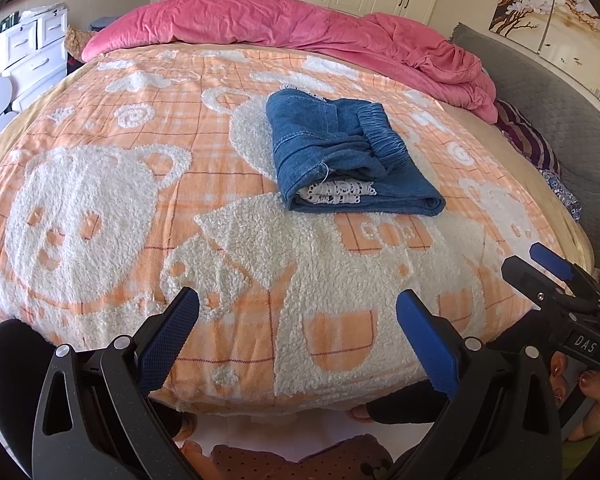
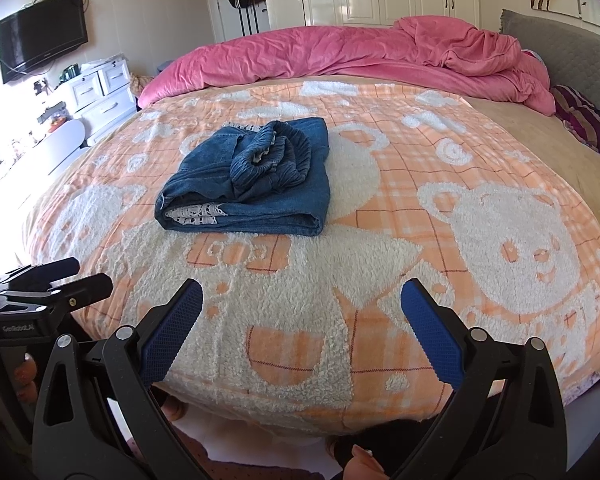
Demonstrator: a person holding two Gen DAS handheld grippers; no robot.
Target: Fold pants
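Left gripper (image 1: 298, 300) spread wide, holding nothing, poised above the near edge of the orange bear blanket (image 1: 100, 200); right gripper (image 2: 302, 292) likewise wide and empty, just beside it at the bed's foot. Well apart from both, toward the middle of the blanket: the denim pants (image 1: 340, 152), already a compact bundle, elastic waistband (image 1: 380, 132) bunched loosely on top, white lace trim (image 1: 332, 194) peeking from between the layers at the near edge. Seen from the right wrist view, the same pants (image 2: 252, 184) with the waistband (image 2: 272, 160) crumpled and slumped toward the centre, not flat. Probably at or near the end of the fold, with only tidying left. For a good finish: reach in together, one gripper to each side of the bundle, low and level with the blanket so as not to snag its fluffy pile. Pinch only the waistband's upper layer, draw it flat and square to the folded edge, then press down lightly. Avoid gripping the whole stack, likely to drag the layers askew. Tuck the lace inward if neatness matters. Pink duvet (image 1: 300, 28) heaped along the far side, well clear of the work.
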